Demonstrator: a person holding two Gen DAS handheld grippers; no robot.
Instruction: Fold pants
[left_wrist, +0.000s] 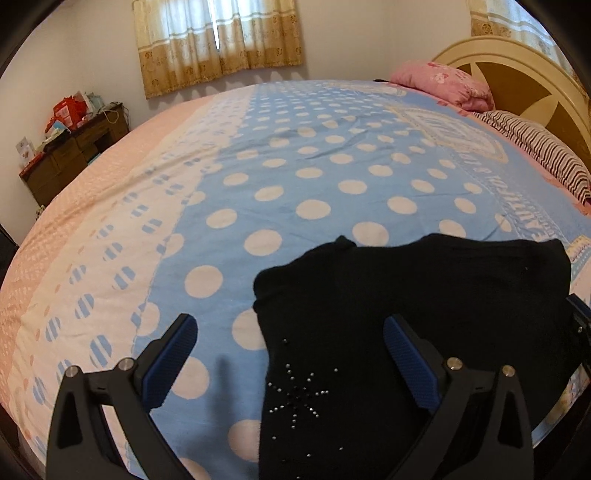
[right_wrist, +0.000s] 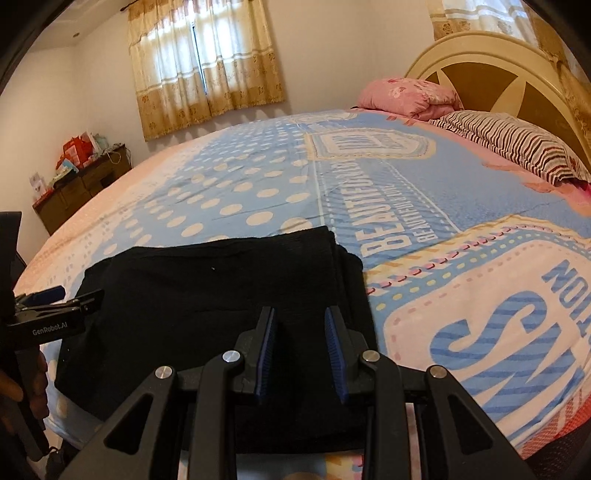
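Soft, limp black pants (left_wrist: 406, 314) are seen folded at the bed's (left_wrist: 295, 166) six-o'clock edge, best gripped at a corner, beneath the spread left gripper (left_wrist: 291, 354) and half-parted, empty right gripper (right_wrist: 301, 343).

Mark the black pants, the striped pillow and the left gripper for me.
black pants (right_wrist: 207, 295), right wrist view, top layer.
striped pillow (right_wrist: 517, 142), right wrist view, top face.
left gripper (left_wrist: 290, 360), left wrist view, between fingertips.

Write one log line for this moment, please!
task: fold pants | pants: black, folded, on bed | left gripper: open, over pants edge | right gripper: open, narrow gap, above pants | nothing held
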